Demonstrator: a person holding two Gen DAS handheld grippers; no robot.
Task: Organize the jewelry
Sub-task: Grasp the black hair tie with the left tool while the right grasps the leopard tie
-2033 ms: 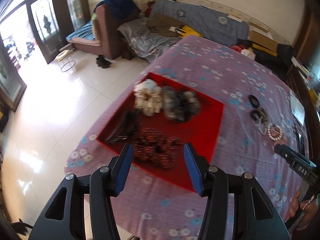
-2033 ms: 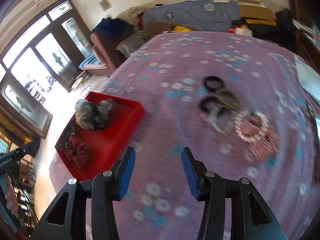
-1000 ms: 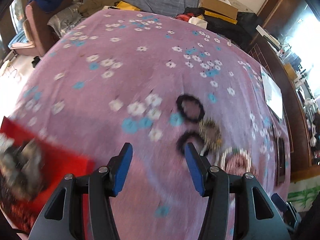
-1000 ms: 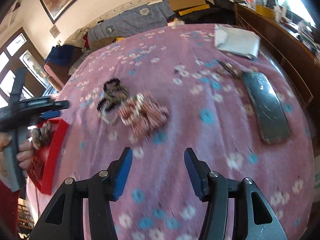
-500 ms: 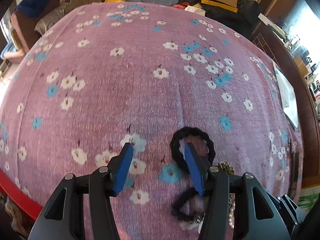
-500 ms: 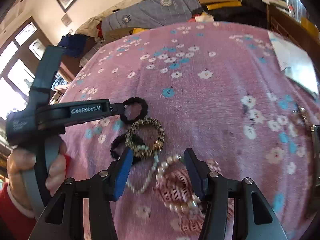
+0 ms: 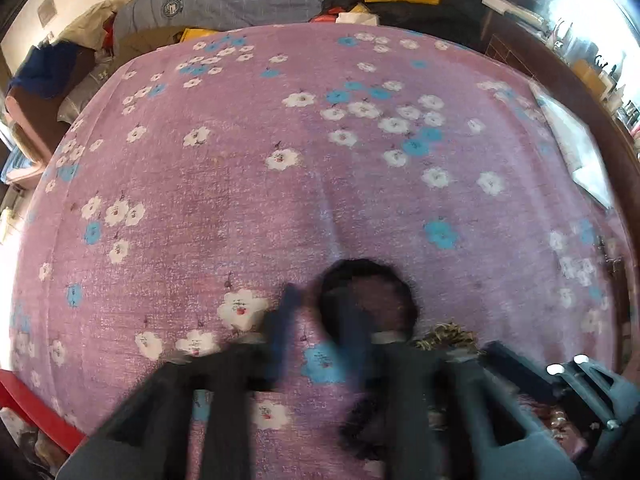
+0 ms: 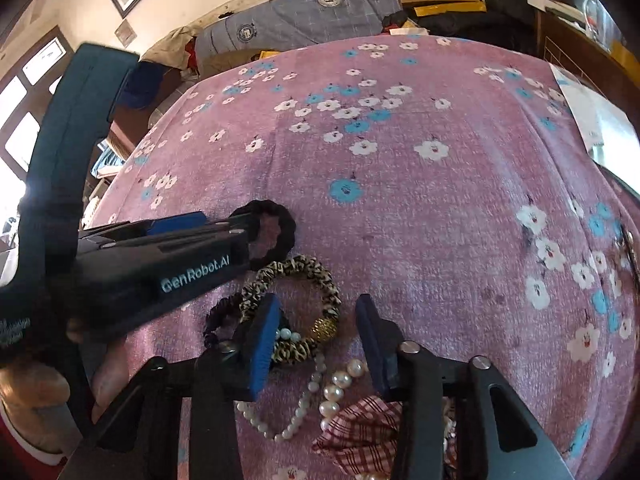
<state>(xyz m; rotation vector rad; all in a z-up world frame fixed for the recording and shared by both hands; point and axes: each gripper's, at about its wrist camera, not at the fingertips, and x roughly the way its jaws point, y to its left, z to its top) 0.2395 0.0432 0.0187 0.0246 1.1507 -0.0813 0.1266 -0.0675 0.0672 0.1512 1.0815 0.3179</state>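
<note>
Black, ruffled fabric forms the scrunchie [image 8: 276,232] that the left gripper [image 8: 240,226] reaches for on the floral purple bedspread [image 8: 420,208]. In the right wrist view its fingertips sit at the ring's near-left rim; the left wrist view is smeared by motion, so I cannot tell whether that claw is pinched on the fabric or merely touching it. The right gripper [image 8: 316,340] hovers with its blue pads apart over the leopard-print scrunchie [image 8: 296,276], holding nothing. Beside it lie a pearl strand [image 8: 320,392] and a red checked scrunchie [image 8: 360,428], all touching in one heap. The red tray [image 7: 36,412] shows only at the bedspread's near-left corner.

The likely risk is a shallow pinch: soft fabric may slip free, or the lift may drag the neighbouring leopard band. The left tool's side reads "GenRobot.AI".
</note>
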